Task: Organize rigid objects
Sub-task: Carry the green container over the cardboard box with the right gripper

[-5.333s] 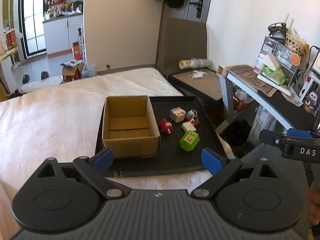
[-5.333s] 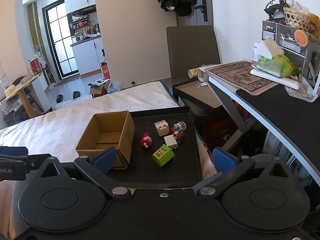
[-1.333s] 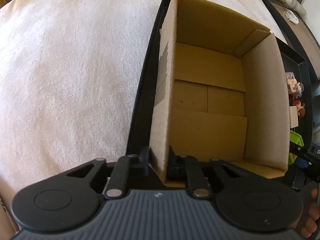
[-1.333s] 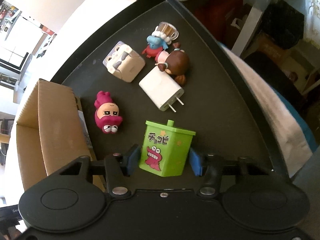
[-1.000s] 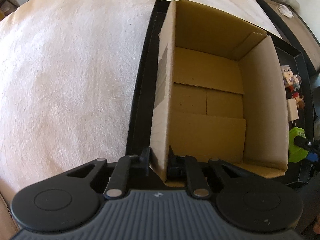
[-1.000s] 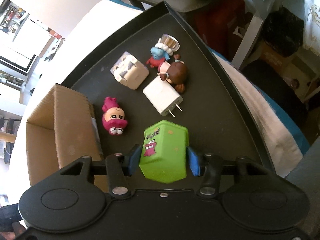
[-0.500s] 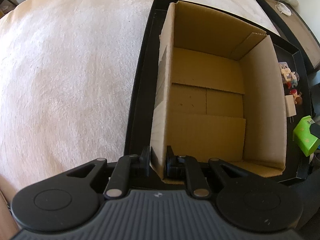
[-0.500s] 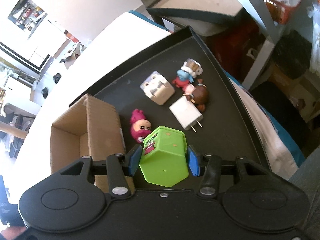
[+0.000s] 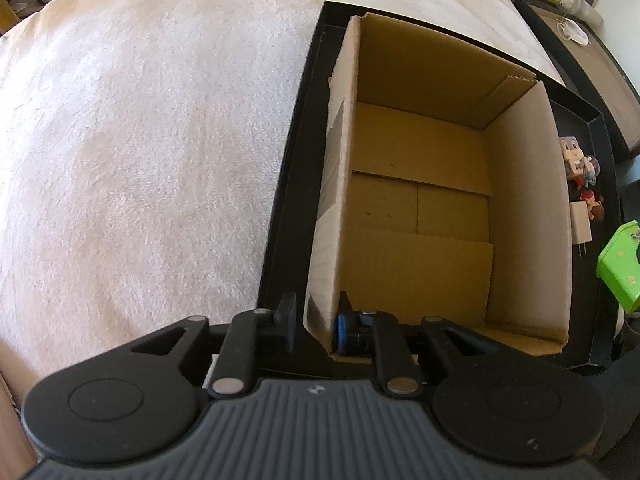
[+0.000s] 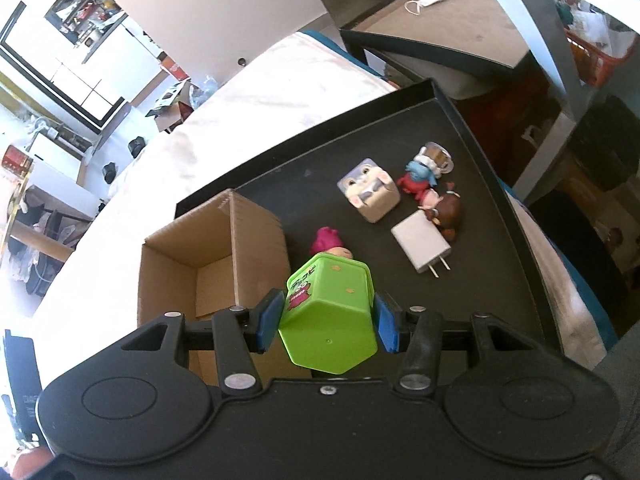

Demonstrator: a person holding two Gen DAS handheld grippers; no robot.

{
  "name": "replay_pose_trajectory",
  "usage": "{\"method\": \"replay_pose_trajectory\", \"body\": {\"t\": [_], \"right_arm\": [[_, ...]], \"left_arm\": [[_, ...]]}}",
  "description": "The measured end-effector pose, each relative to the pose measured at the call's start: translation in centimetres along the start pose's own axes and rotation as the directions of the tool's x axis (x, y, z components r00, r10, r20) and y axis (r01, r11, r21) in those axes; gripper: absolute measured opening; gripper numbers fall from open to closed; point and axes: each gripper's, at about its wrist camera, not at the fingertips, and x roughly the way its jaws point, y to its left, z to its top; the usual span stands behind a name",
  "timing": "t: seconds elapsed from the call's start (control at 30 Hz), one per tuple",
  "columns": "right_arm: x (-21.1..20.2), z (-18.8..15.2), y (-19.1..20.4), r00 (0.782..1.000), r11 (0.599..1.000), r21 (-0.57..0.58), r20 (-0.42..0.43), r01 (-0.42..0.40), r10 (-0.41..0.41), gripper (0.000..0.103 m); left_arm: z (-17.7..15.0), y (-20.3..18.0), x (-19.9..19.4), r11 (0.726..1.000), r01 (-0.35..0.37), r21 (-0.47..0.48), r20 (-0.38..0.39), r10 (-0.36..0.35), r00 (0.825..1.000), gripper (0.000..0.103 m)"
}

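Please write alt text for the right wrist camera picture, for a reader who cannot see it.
The right gripper holds a green hexagonal toy container between its blue pads, tilted, above a black tray. To the left stands an open cardboard box; on the tray lie a white charger, a cube-shaped toy and small figurines.

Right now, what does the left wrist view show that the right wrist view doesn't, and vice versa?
Only the left wrist view: the left tongs shut on the near wall of the cardboard box, and the box's whole bare floor.

Only the right wrist view: the right tongs shut on the green container, held above the black tray; the pink figure partly behind it.

Both: box, tray, green container, white charger, cube toy, and the small figures cluster.
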Motion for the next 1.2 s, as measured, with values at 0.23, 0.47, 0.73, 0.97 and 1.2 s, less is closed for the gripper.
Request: {"method": "replay_pose_trajectory", "body": {"t": [0.23,0.47,0.73,0.97,1.2], "right_arm": [[-0.4,0.5,1.9,1.0,0.999,-0.028,0.009,-0.022,0.023,0.049],[-0.5,0.8,3.9,0.999,0.997,-0.058,0.012,-0.042,0.043,0.049],[-0.3,0.9,6.1,0.998,0.993,-0.103,0.002,-0.065,0.066,0.049],[0.8,0.3,8.0,0.998,0.985,-0.158,-0.029,-0.063,0.059,0.049],[2.5,-0.4,10.0,0.998,0.976,-0.214,-0.058,-0.031,0.019,0.049]], "left_arm": [[0.0,0.1,-0.3,1.0,0.003,0.001,0.029,-0.003,1.0,0.018],[0.0,0.0,-0.3,0.999,0.04,0.011,0.023,-0.041,0.999,0.017],[0.1,0.1,-0.1,0.997,0.081,0.008,-0.003,-0.081,0.997,0.014],[0.1,0.4,0.3,0.996,0.092,0.005,-0.008,-0.092,0.996,0.014],[0.1,0.5,0.3,0.994,0.111,0.002,-0.01,-0.111,0.994,0.015]]}}
